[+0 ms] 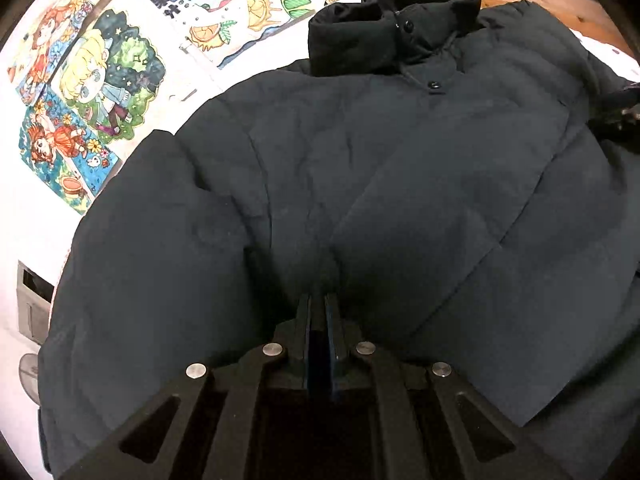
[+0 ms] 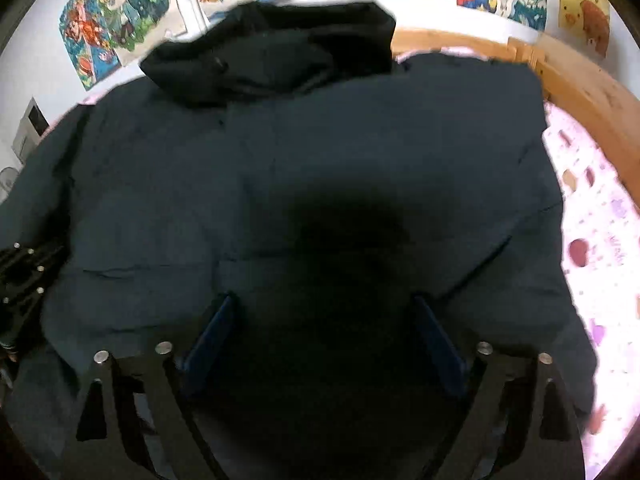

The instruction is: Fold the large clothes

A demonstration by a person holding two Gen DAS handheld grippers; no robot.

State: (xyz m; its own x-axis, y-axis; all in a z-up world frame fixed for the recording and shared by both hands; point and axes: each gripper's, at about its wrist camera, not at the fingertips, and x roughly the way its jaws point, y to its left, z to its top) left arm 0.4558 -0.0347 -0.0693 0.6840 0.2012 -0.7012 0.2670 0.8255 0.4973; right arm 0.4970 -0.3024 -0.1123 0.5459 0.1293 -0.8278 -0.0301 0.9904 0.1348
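White wall (image 1: 24, 220), cartoon posters (image 1: 108, 76), wooden bedframe (image 2: 580, 80)

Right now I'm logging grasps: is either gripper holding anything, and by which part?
The left gripper is shut on a pinch of the jacket, at its lower front. The right gripper is open, holding nothing.

dark navy jacket (image 1: 400, 168), pink patterned sheet (image 2: 592, 248), colourful cartoon posters (image 1: 100, 92)

- The light is soft and a bit dim.
- The right wrist view is blurry, with a dark shadow on the coat (image 2: 320, 168).
- Edges bend round.
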